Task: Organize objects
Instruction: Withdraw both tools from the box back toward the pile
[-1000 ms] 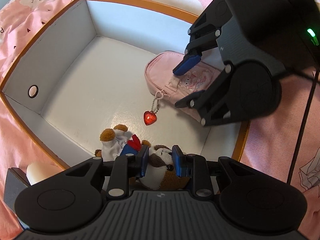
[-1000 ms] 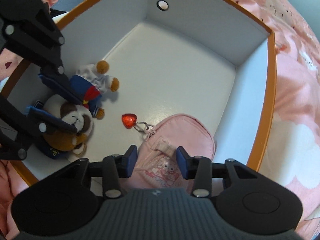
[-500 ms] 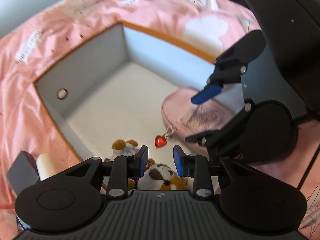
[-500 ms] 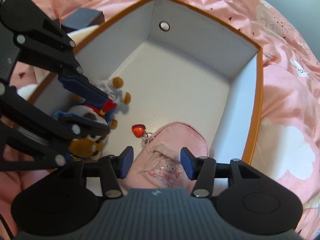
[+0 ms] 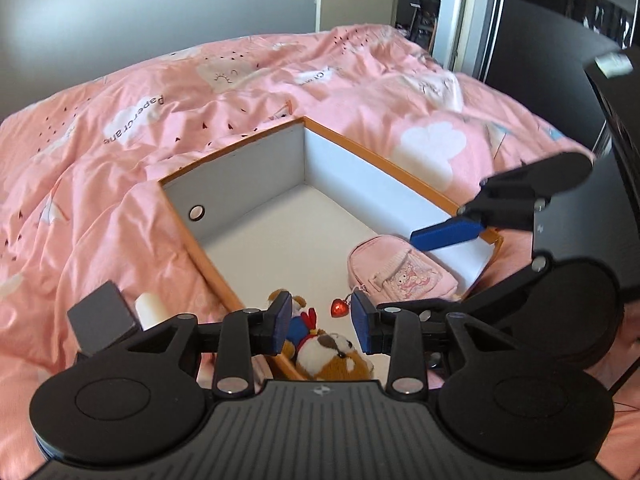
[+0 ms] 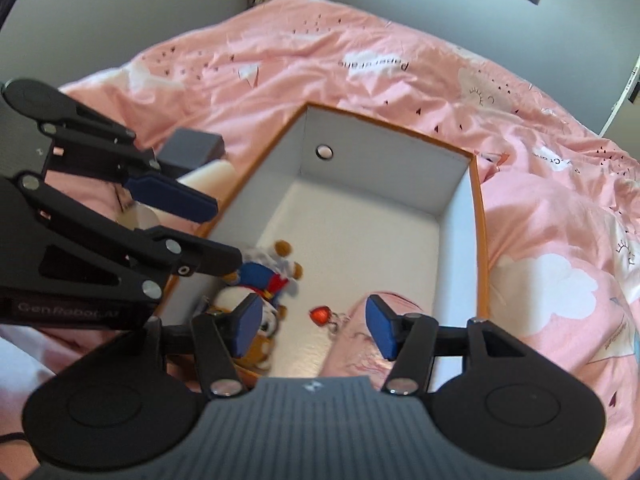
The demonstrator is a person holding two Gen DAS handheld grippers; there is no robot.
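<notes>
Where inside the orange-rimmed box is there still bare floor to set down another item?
The far half of the white orange-rimmed box is bare, from the wall with the round hole to the far corner. The near end is crowded: the small pink backpack with its red heart charm sits beside the brown-and-white plush dog.

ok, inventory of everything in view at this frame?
box: 1, white inside, orange rim, on the bed
plush toy: 1, brown and white, blue outfit, box near corner
mini backpack: 1, pink, in box by the side wall
heart charm: 1, red, chained to backpack
grey block: 1, on duvet outside box
cream cylinder: 1, beside block
duvet: 1, pink, cloud print
left gripper: open, empty
right gripper: open, empty
</notes>
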